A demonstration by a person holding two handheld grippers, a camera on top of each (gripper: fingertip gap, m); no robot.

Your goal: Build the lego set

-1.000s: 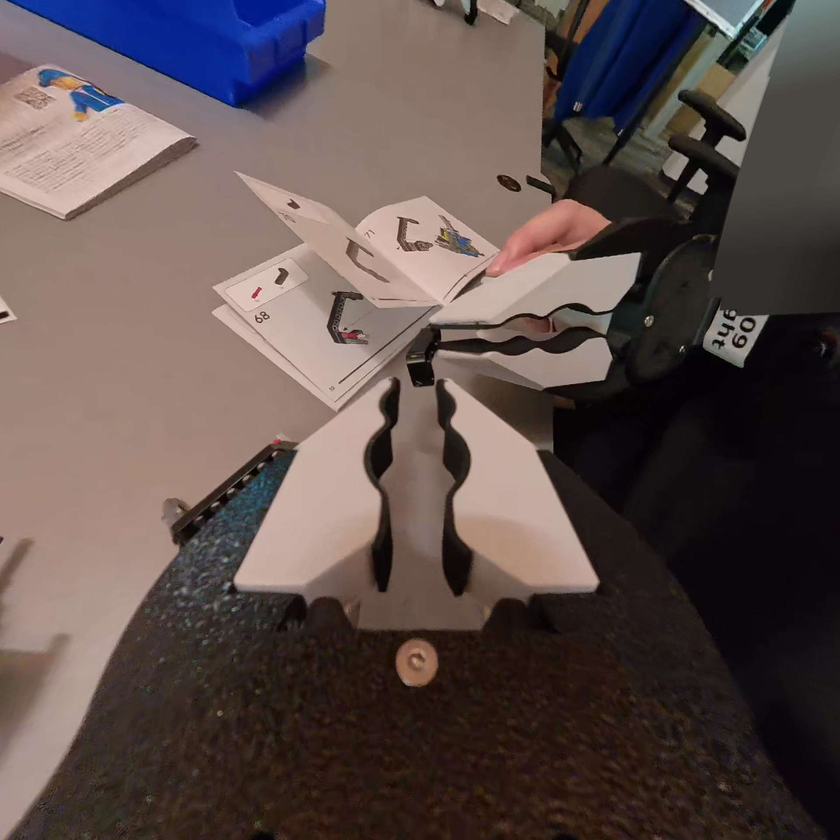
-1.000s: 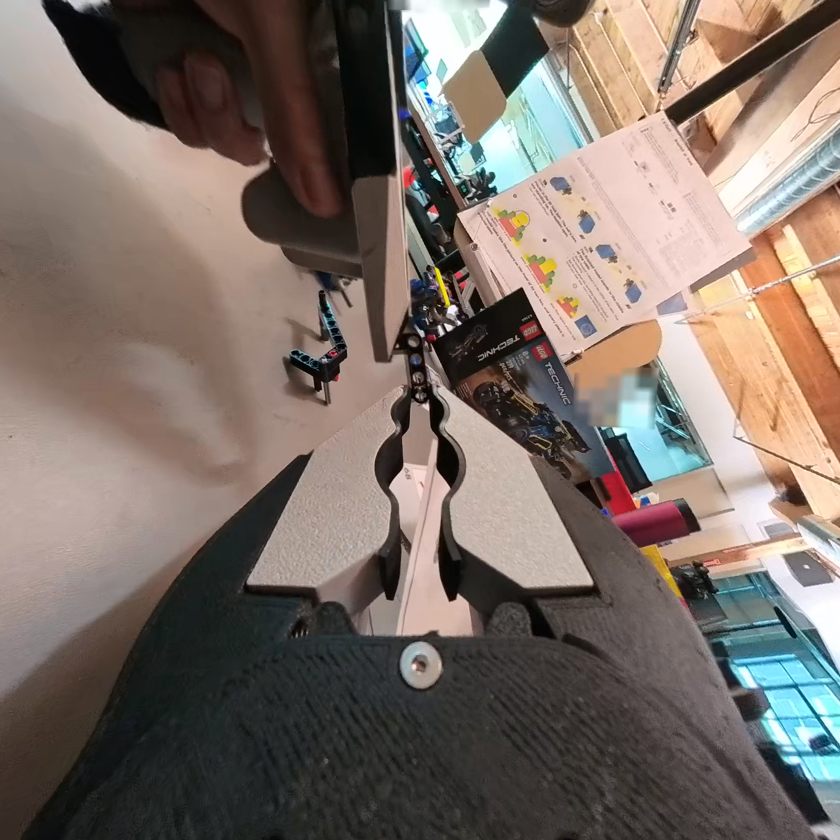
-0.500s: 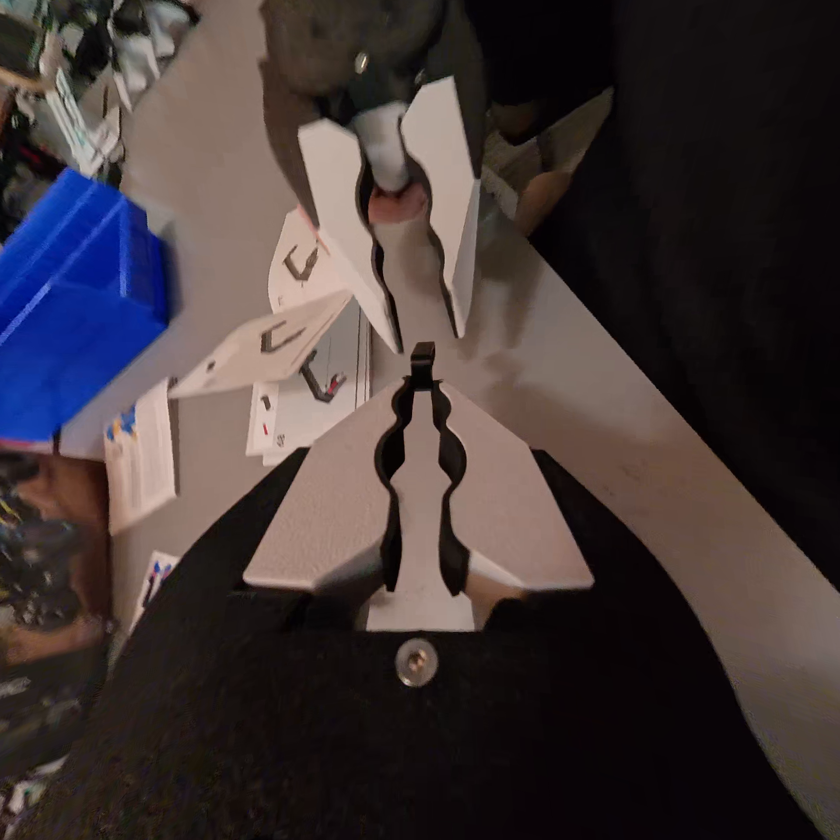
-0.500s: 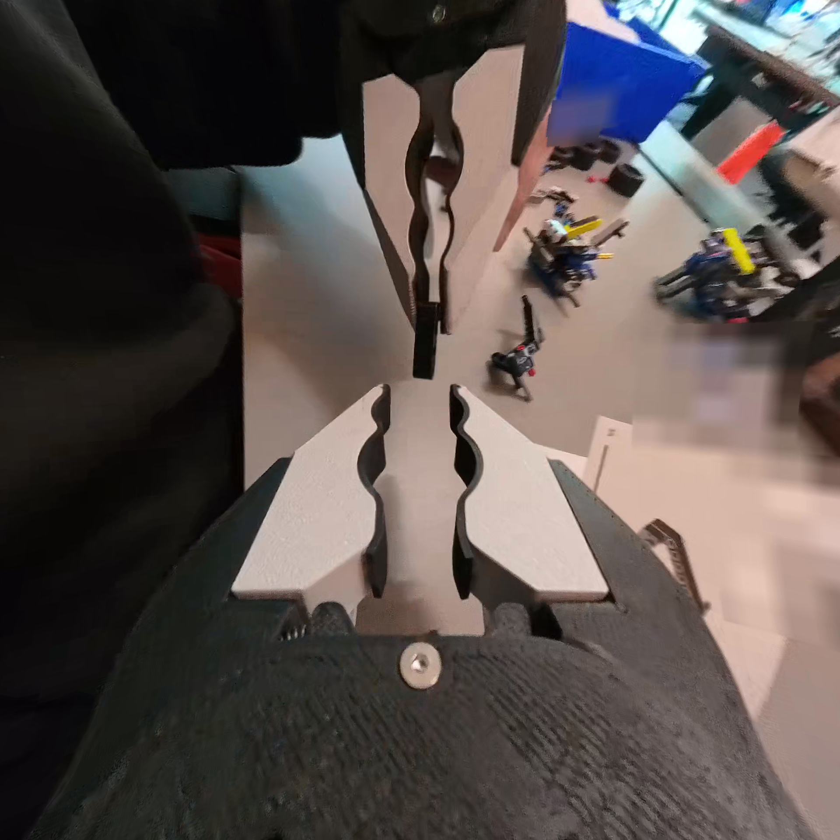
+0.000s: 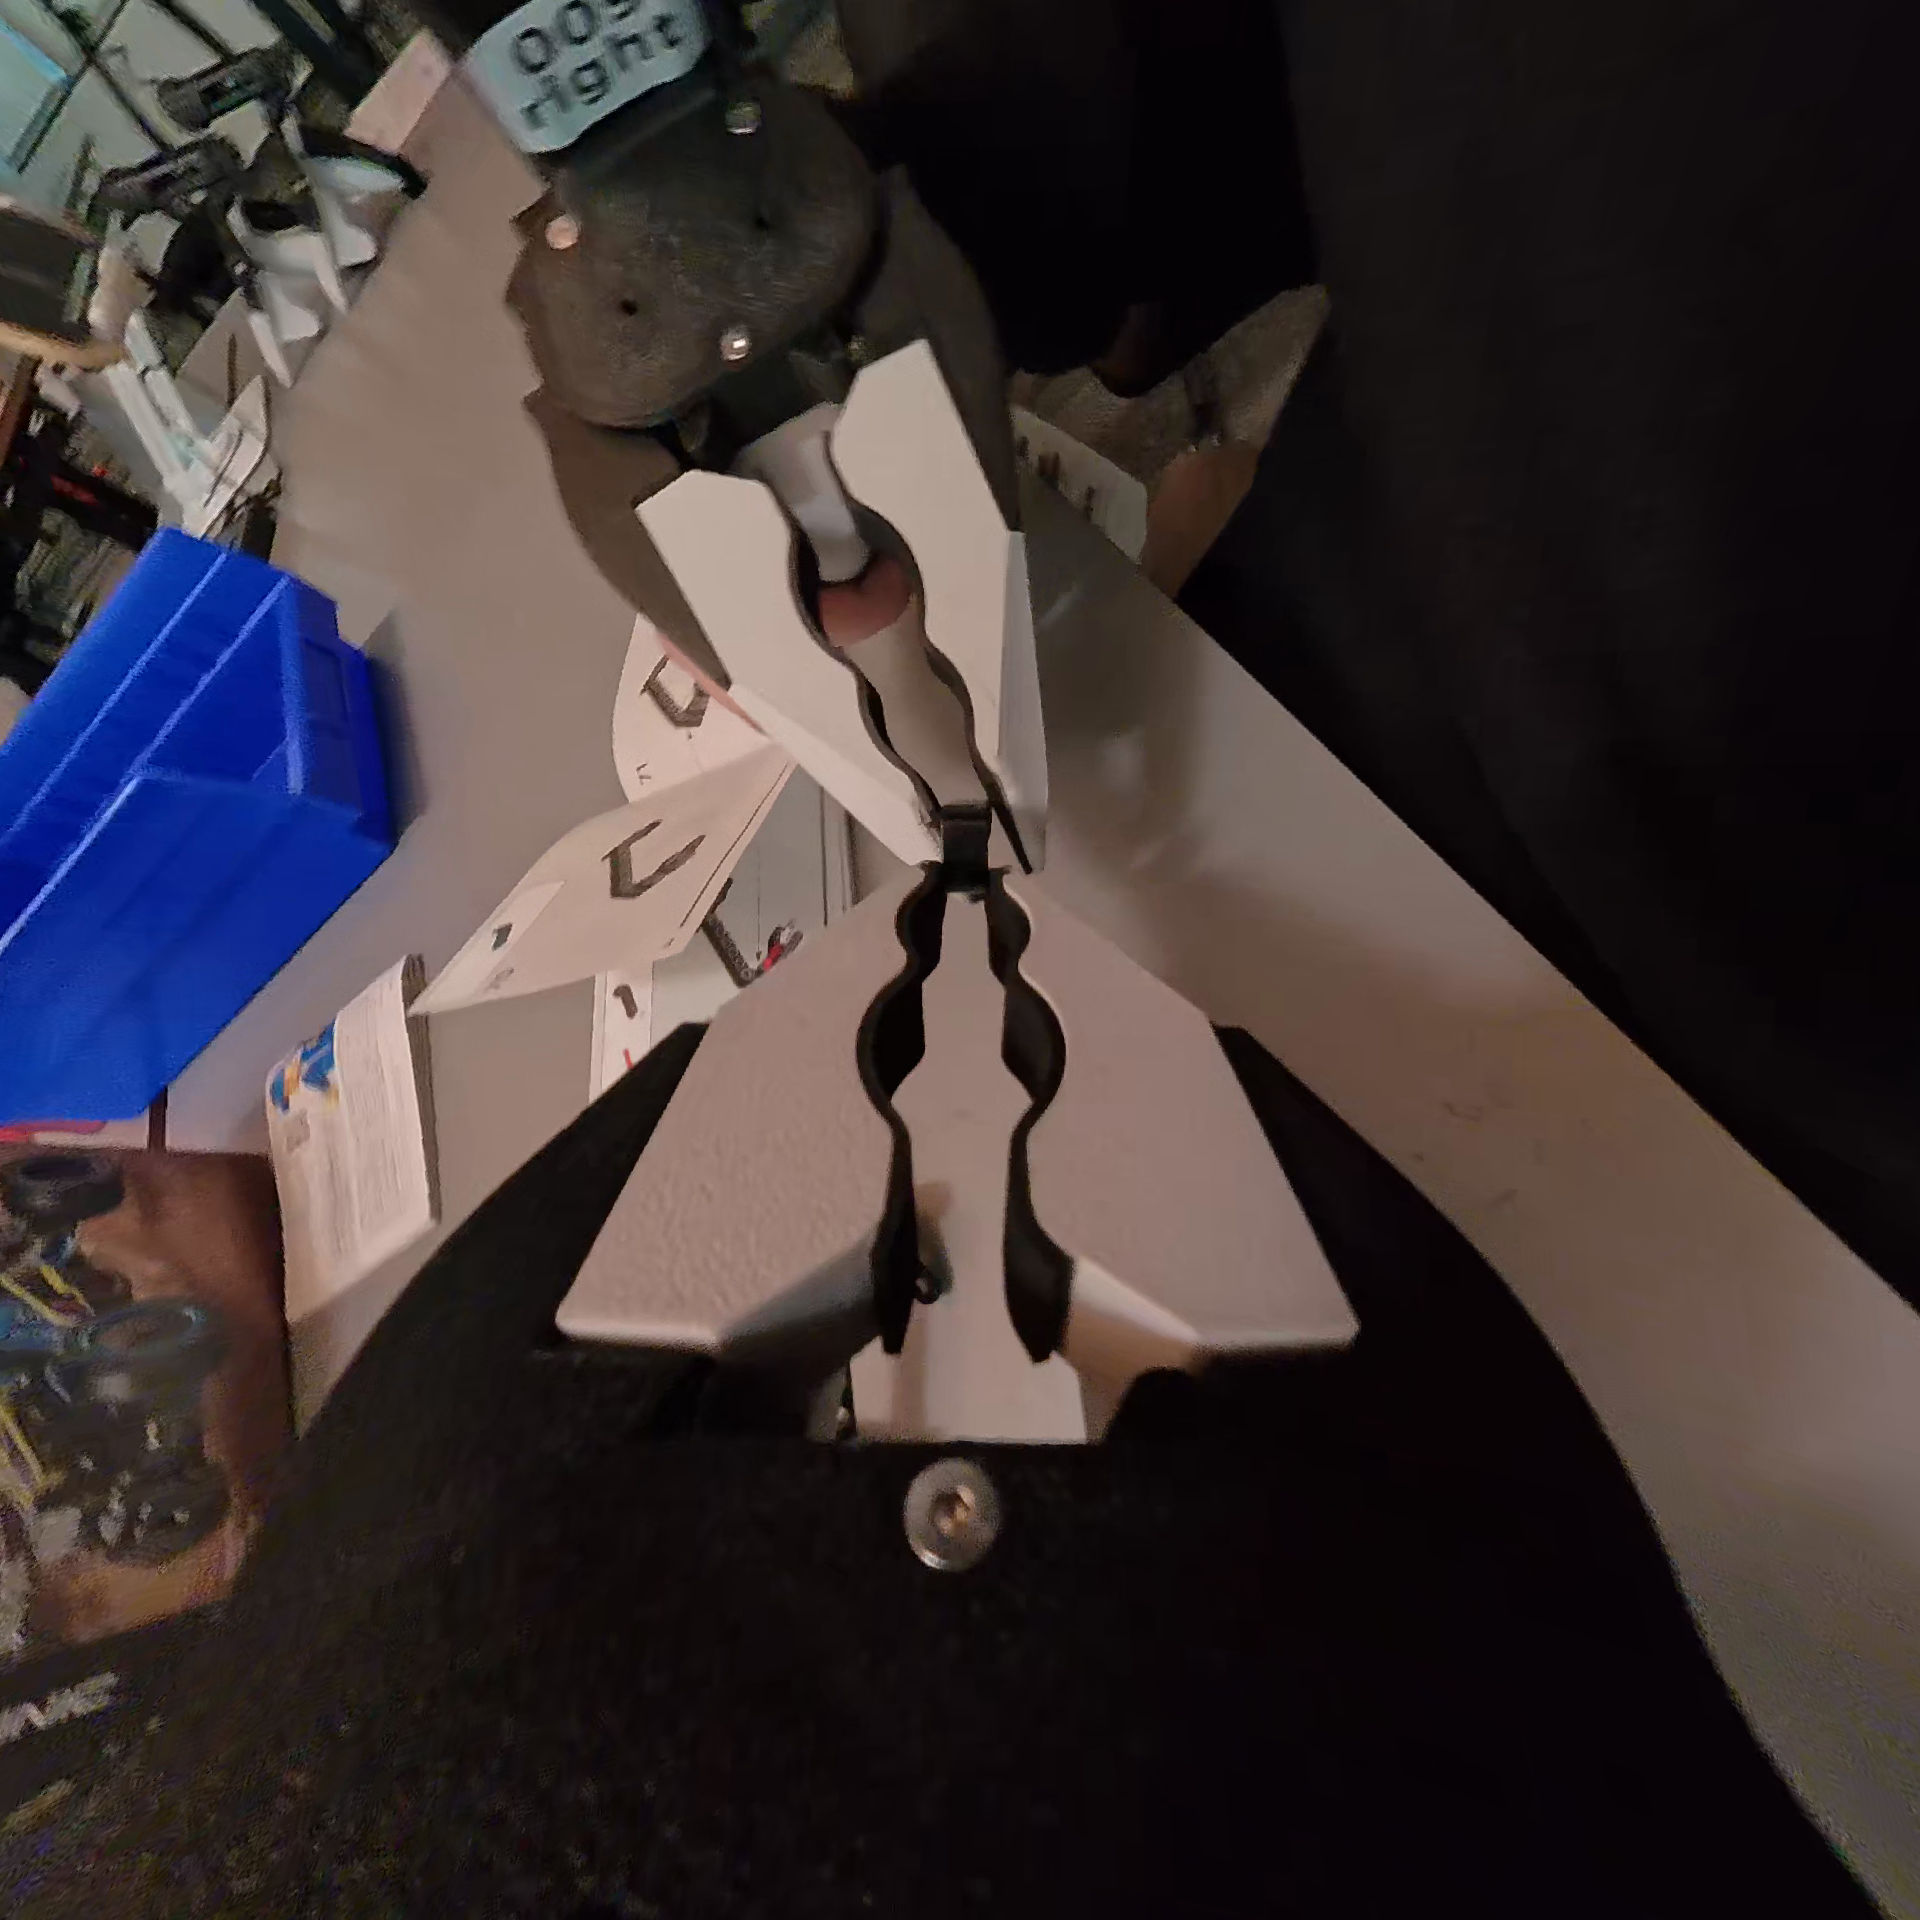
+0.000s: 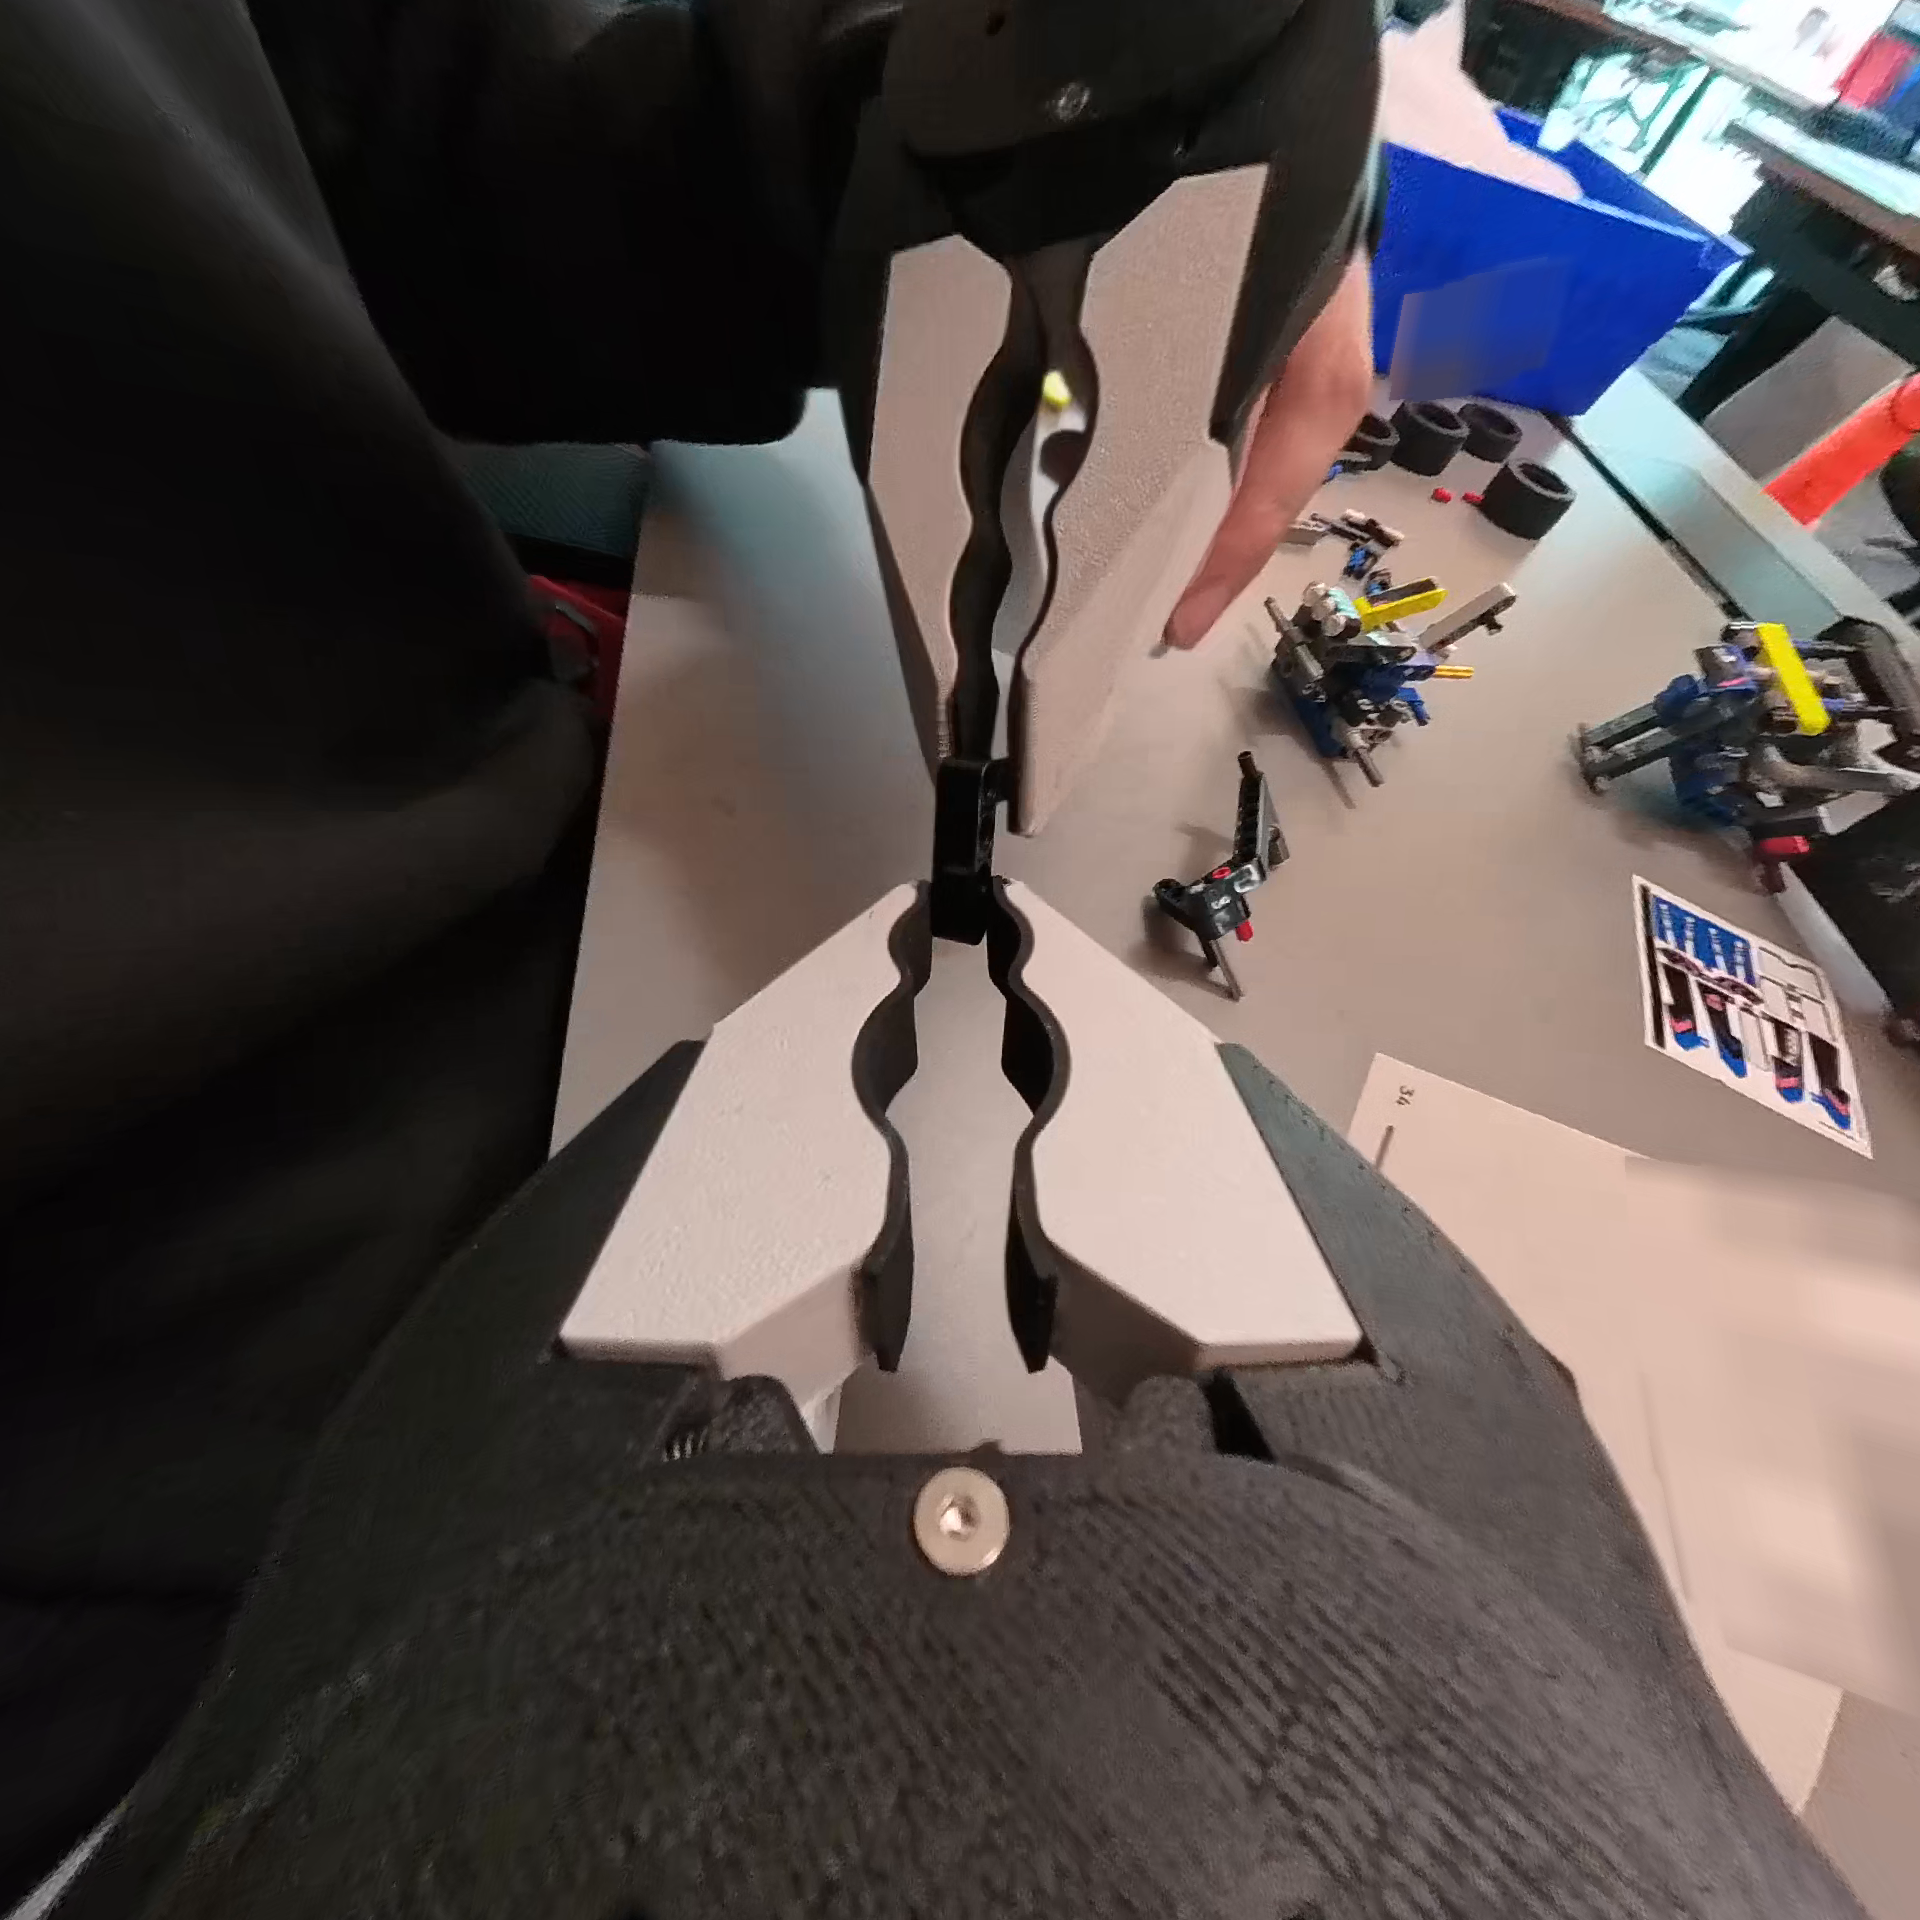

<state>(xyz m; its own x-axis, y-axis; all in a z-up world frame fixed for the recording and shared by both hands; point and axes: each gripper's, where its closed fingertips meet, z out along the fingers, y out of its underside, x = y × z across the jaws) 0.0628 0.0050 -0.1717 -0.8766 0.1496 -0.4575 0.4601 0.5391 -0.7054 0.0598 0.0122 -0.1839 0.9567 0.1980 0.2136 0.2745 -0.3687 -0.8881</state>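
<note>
Left tool, nearly closed, pinches a small black piece at its tips. Right tool, spread wide a moment ago, now grips the piece's other end. An open booklet and a blue bin sit left of the piece, on the grey surface beneath it.

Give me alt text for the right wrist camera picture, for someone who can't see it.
Two grippers meet tip to tip above a grey table, both gripping one small black plastic piece: the right gripper from below, the left gripper from above. Beyond lie small building-toy assemblies, black tires, a sticker sheet and a blue bin.
</note>
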